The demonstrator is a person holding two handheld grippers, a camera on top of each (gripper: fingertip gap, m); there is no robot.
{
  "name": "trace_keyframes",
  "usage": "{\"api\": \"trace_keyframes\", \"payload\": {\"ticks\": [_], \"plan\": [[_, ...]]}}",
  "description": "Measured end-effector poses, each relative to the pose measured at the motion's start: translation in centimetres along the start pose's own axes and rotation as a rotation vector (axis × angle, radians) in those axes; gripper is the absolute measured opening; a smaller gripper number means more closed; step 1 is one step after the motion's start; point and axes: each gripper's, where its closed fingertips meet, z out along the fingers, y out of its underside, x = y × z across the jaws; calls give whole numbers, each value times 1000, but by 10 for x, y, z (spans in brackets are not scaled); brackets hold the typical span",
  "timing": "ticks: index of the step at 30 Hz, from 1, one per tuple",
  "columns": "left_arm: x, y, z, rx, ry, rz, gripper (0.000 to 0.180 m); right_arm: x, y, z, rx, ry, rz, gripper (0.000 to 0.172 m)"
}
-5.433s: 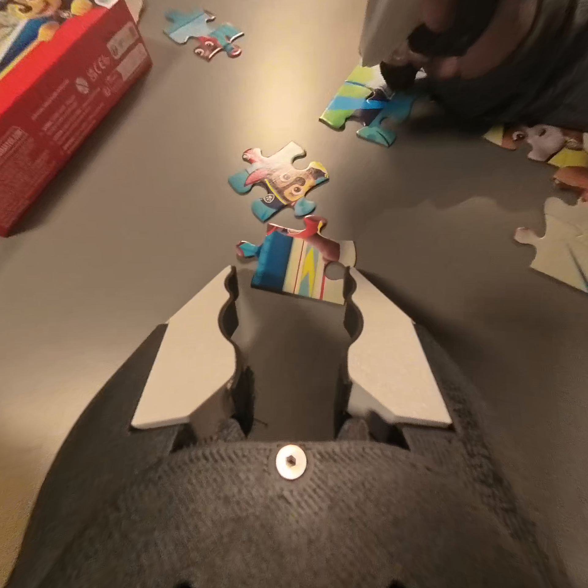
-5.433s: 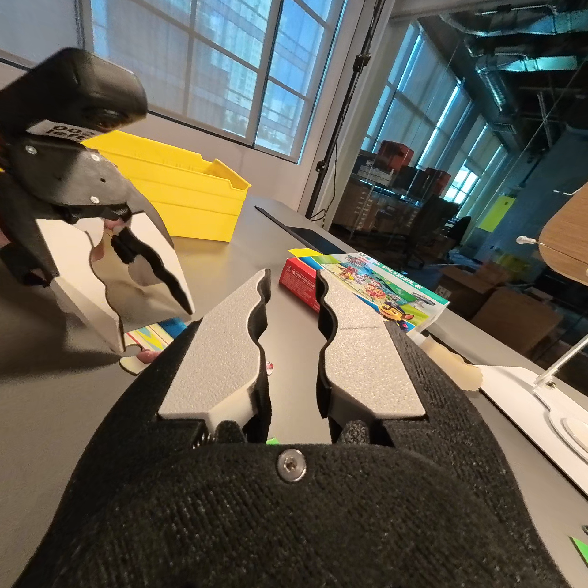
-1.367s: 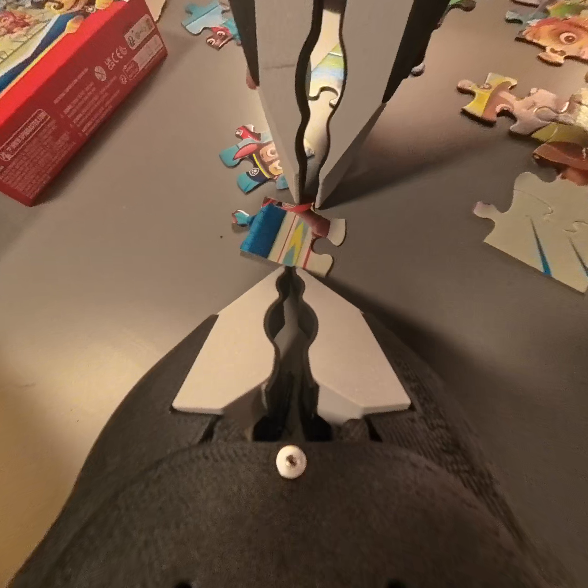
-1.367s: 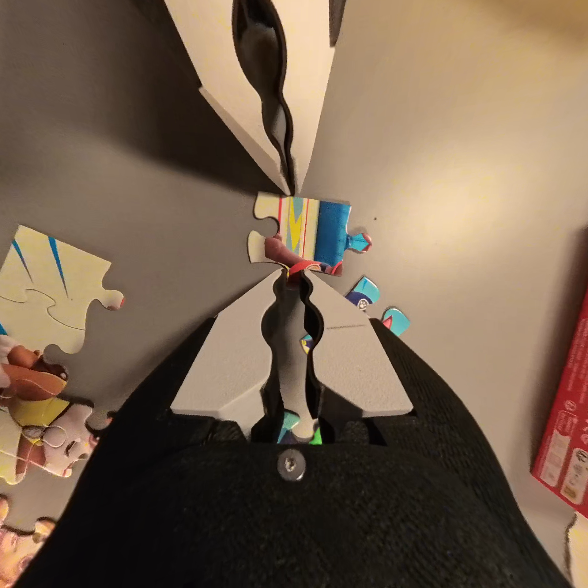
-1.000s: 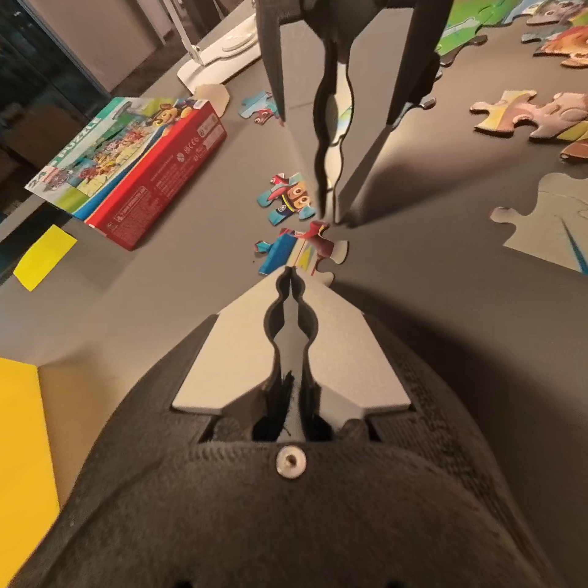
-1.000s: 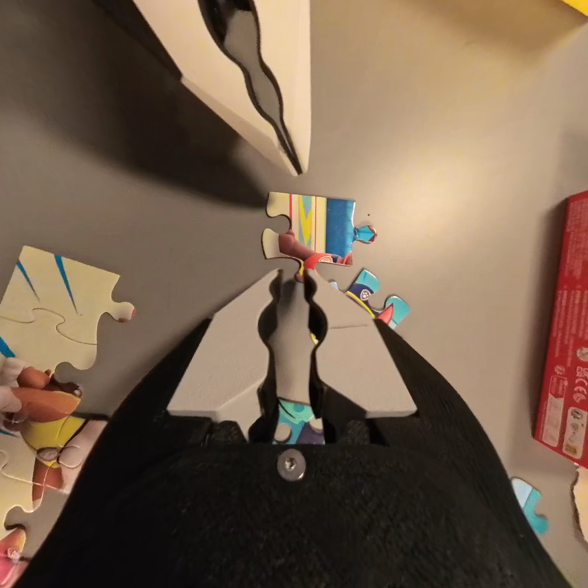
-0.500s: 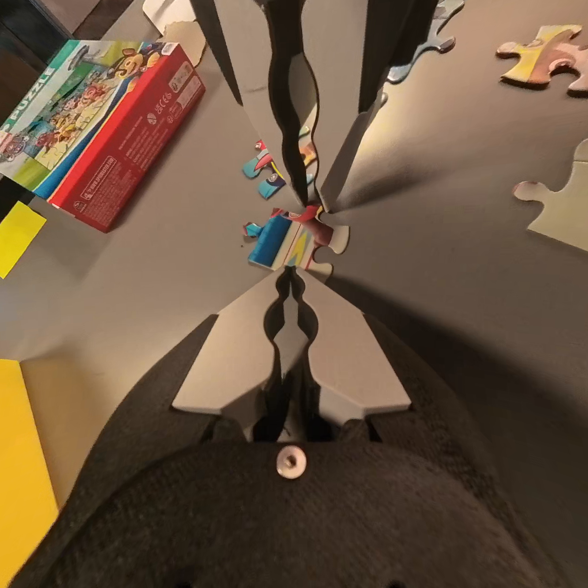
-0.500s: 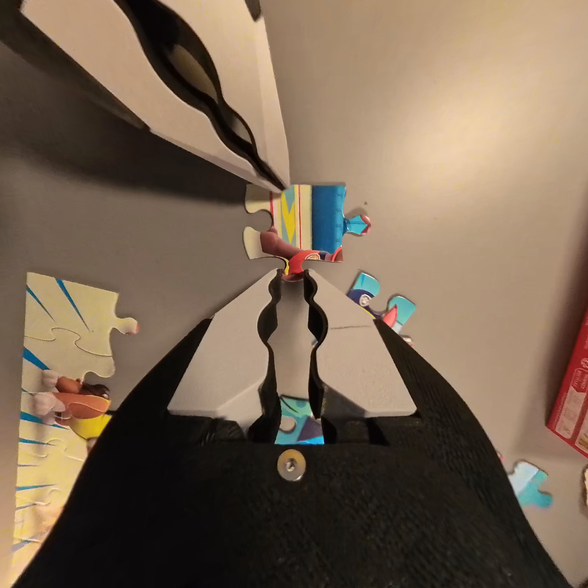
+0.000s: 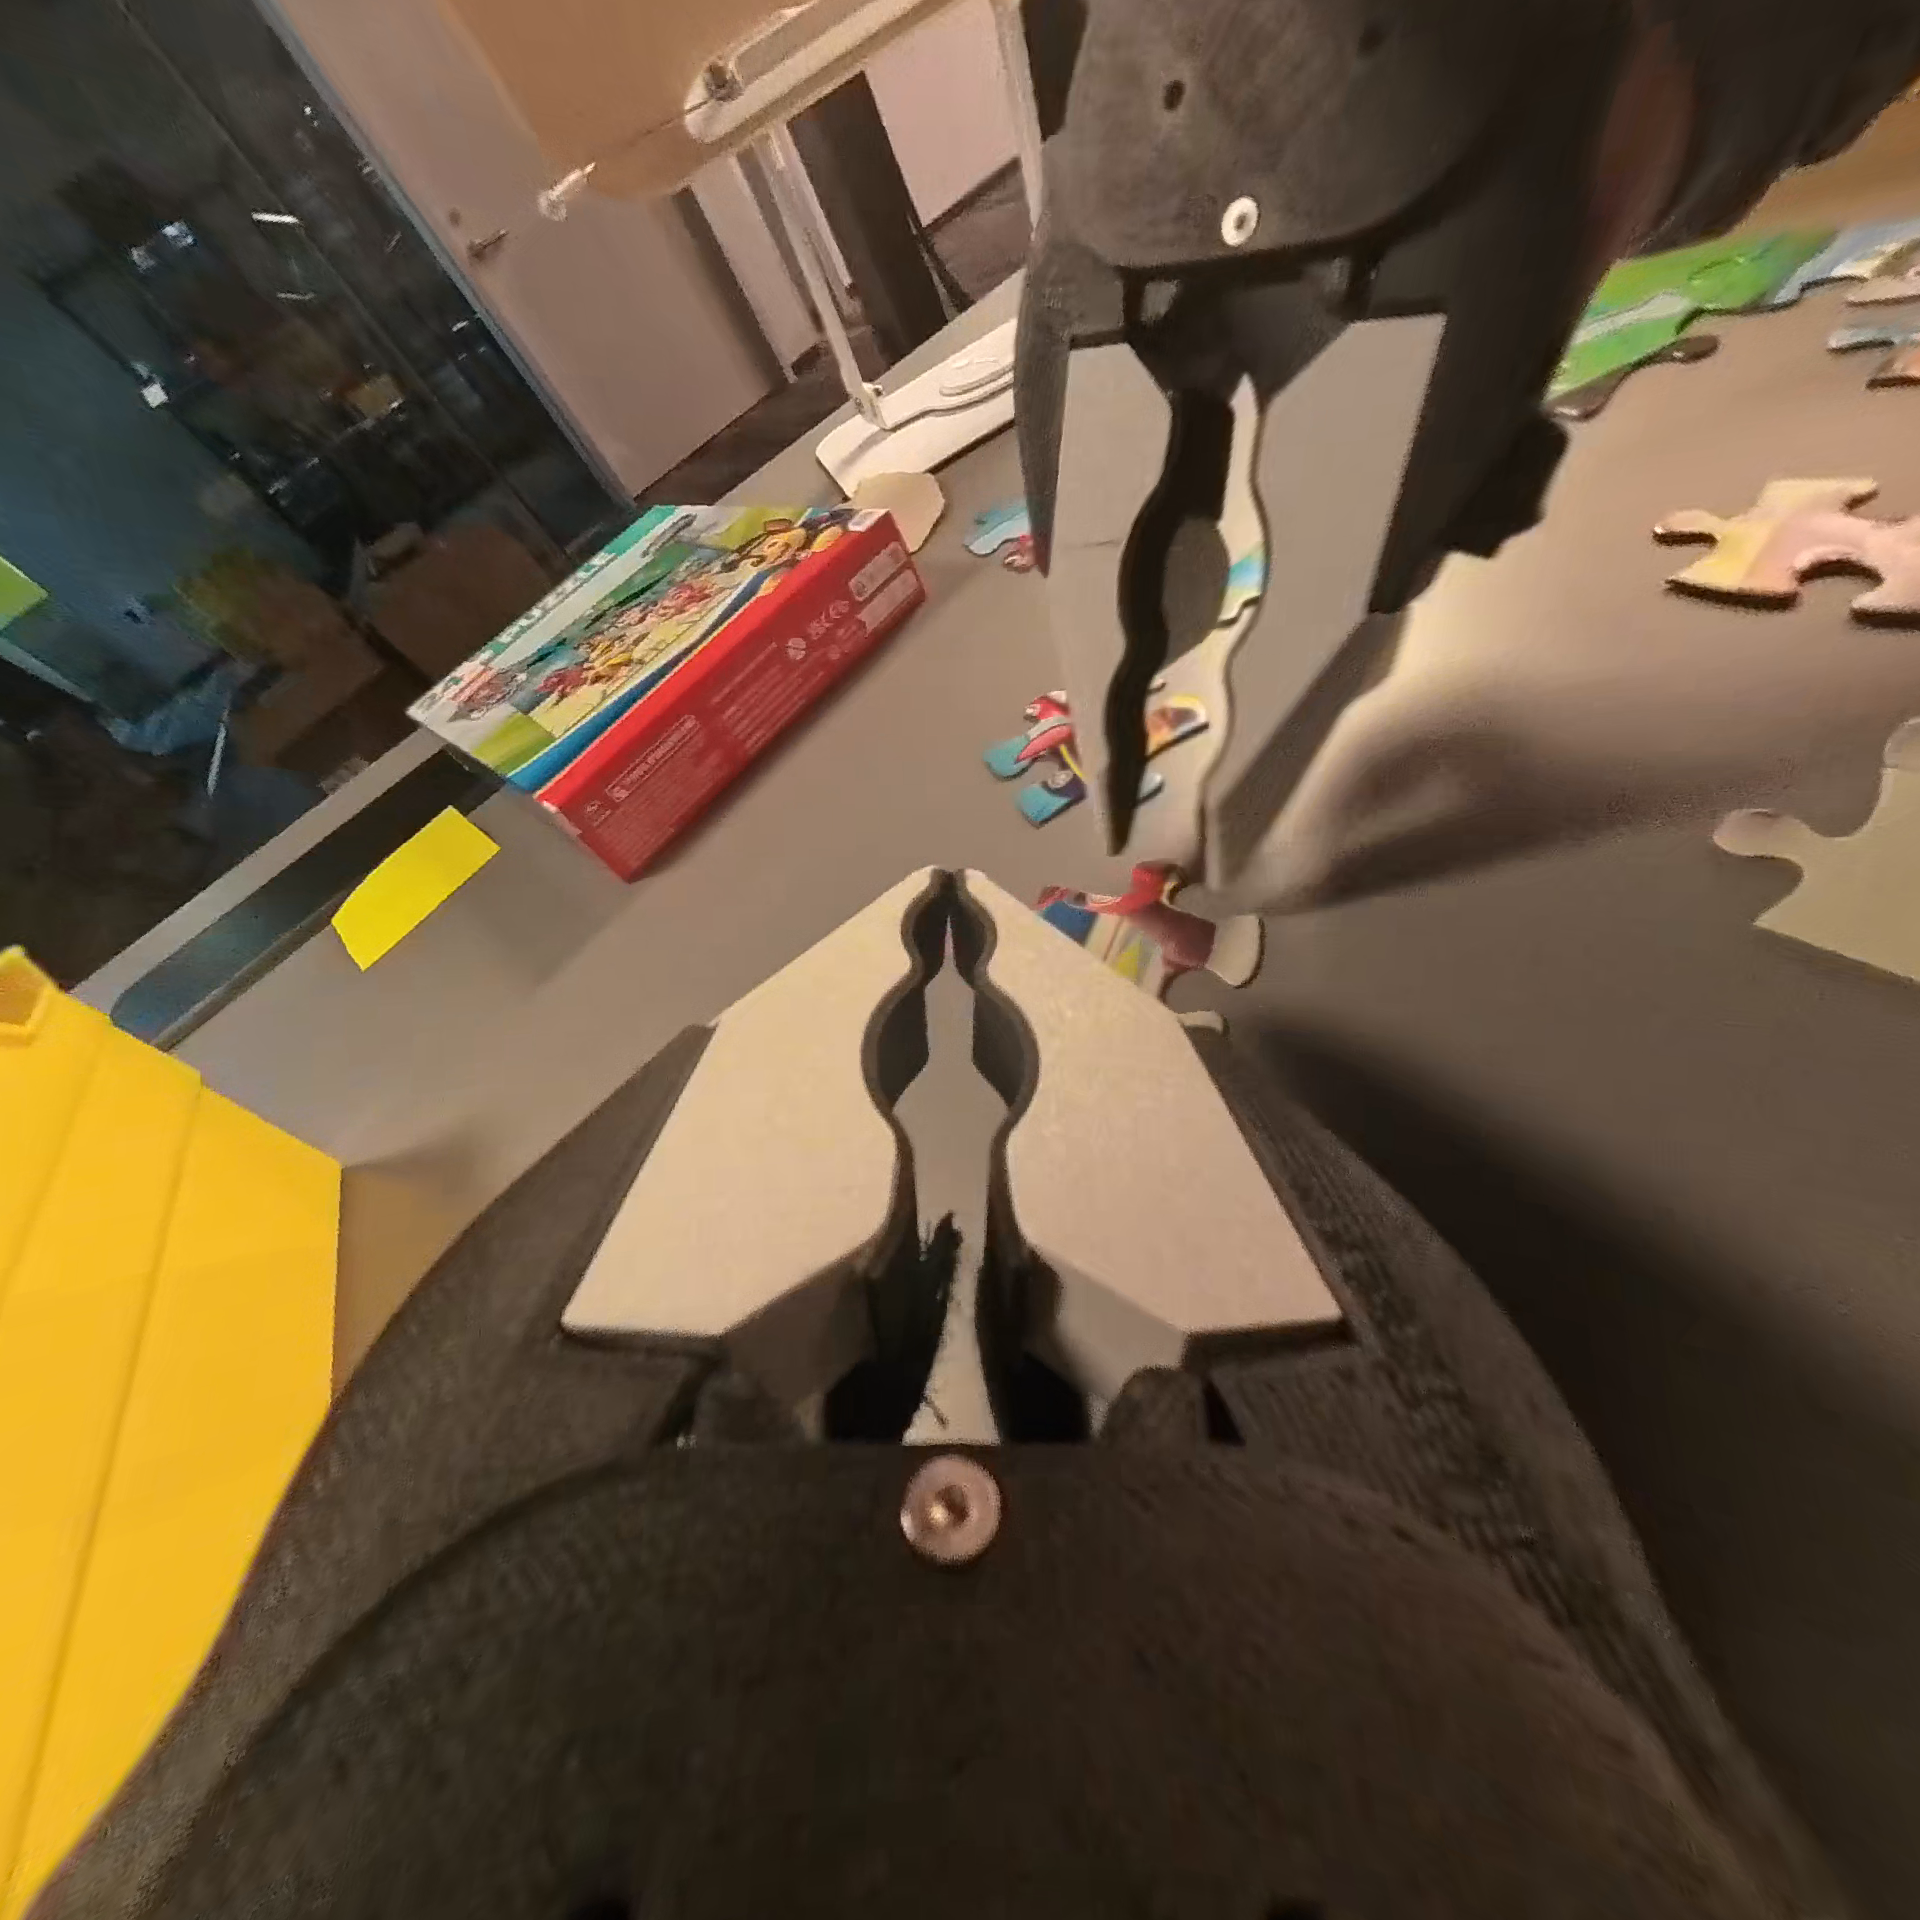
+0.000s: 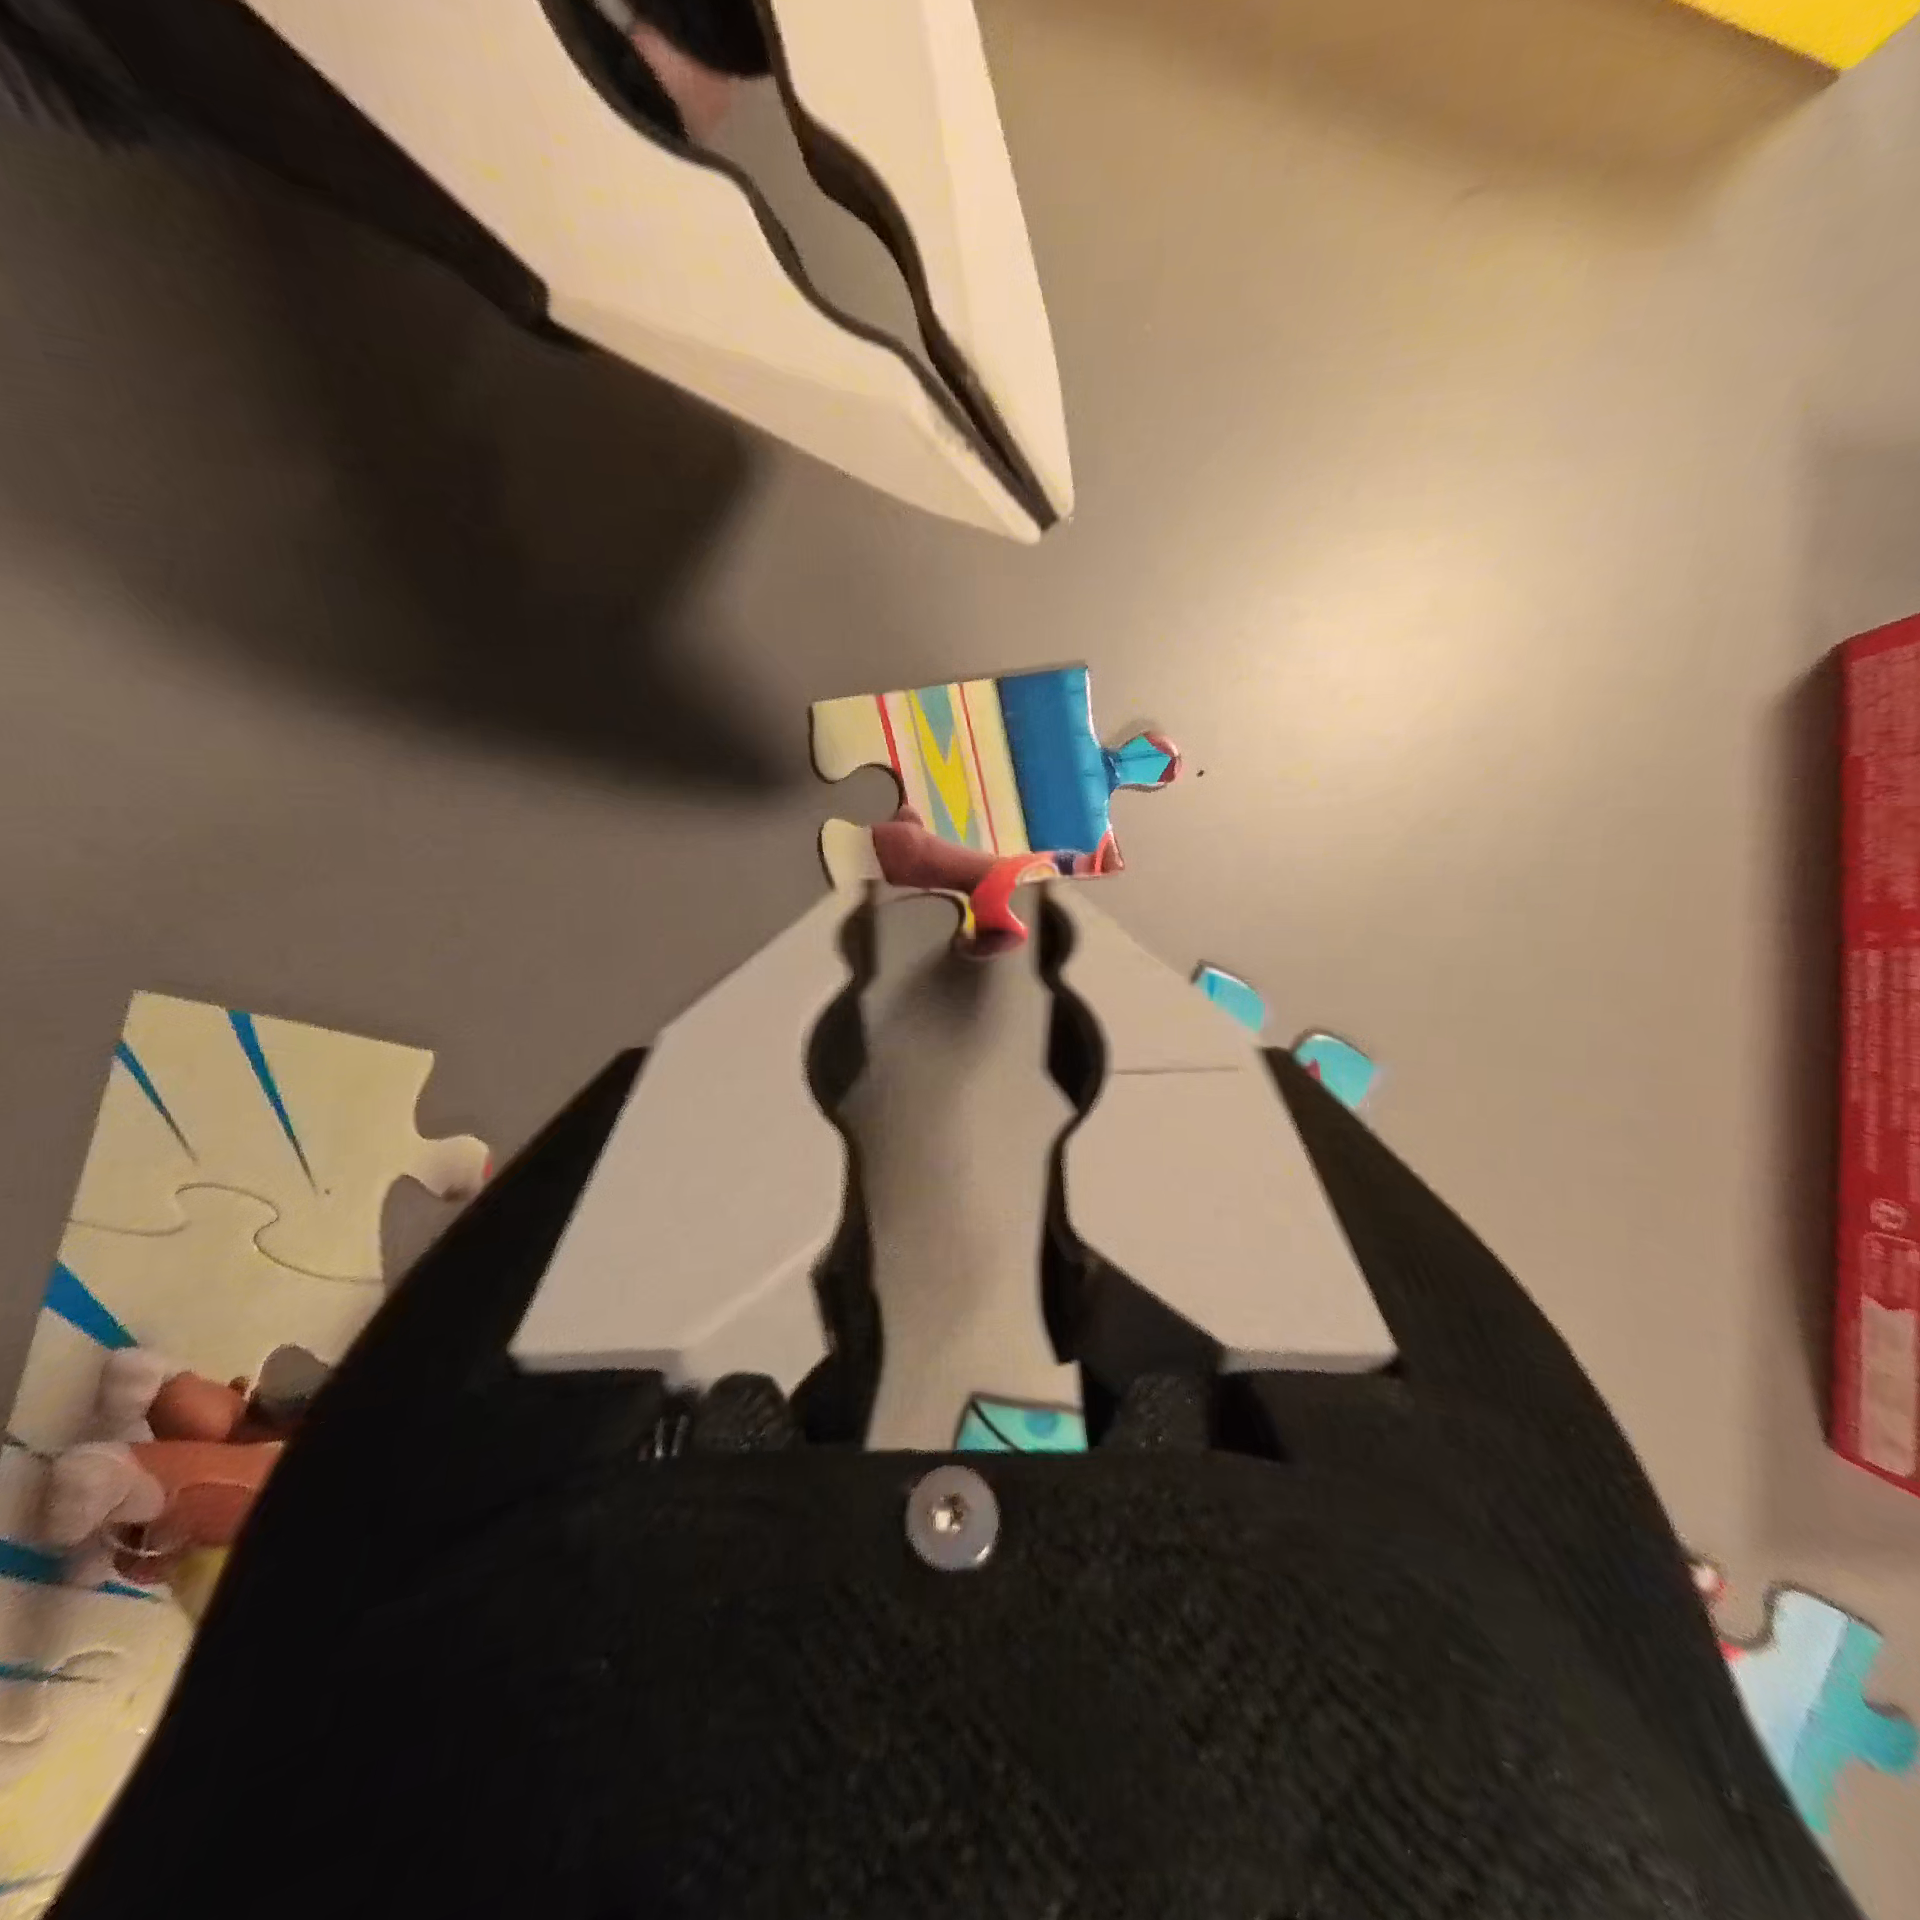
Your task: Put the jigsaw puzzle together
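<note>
2 grippers frame 1 striped puzzle piece [image 9: 1153,935] on the grey table [image 9: 727,883].

Left wrist view: left gripper [image 9: 951,883] has its tips pressed together on nothing, raised just left of the piece, which its right finger partly hides. Right gripper [image 9: 1158,852] comes down from above, fingers slightly spread, tips at the piece's red knob. A red puzzle box [image 9: 727,675], a yellow bin [image 9: 135,1299] and another loose piece [image 9: 1049,758] lie around.

Right wrist view: right gripper [image 10: 951,914] spread, the red knob lying between the pads with daylight on at least 1 side, so no pinch. Striped piece [image 10: 997,769] lies flat on the table. Left gripper [image 10: 1039,514] closed, apart from the piece. Assembled section [image 10: 229,1143] at left.

Handling, judged: thin card, very light, stiff but bendable, lying flush. Best taken at a knob or an edge.
</note>
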Motion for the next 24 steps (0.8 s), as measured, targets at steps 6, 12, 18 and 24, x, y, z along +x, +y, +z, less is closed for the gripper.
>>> {"api": "trace_keyframes", "payload": {"ticks": [6,12,18,24], "plan": [[-4,-1,-1,8,-27,6,0,2,-11,22,28,-52,36,97],[-8,-3,-4,31,-40,-20,0,6,-10,24,-65,-60,59,64],[-8,-4,-5,38,-46,-15,0,2,-5,19,-166,-46,69,40],[3,-12,-27,80,5,-88,0,-18,-6,16,-111,-83,50,33]]}}
